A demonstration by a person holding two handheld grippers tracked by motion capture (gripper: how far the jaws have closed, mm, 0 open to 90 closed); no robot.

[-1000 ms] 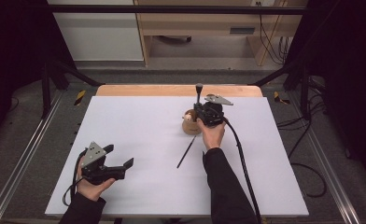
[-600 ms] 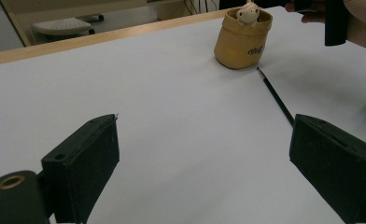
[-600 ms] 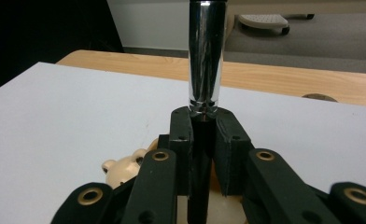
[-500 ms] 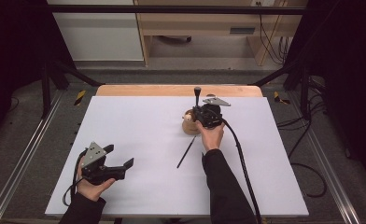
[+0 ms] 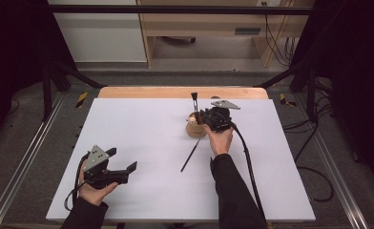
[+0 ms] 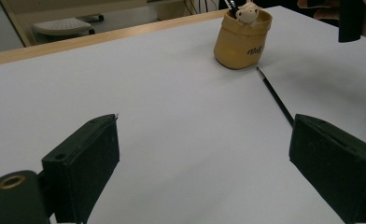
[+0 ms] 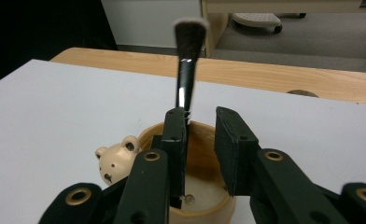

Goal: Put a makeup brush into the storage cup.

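Observation:
A tan cup (image 5: 194,129) with a small bear figure (image 7: 116,161) on its rim stands at the far middle of the white table. A black brush (image 7: 186,70) stands upright in the cup (image 7: 204,191), bristles up. My right gripper (image 7: 202,128) hovers just over the cup; its jaws have just been opening. The brush handle rests against the left jaw, with a gap to the other jaw. A black pencil (image 5: 190,155) lies on the table near the cup. My left gripper (image 5: 122,160) rests open at the near left, with nothing between its jaws (image 6: 204,158).
The white table top (image 5: 142,119) ends in a wooden strip (image 5: 175,92) at the far side. Metal frame rails run along both sides. The right gripper's cable (image 5: 247,162) trails back beside the forearm.

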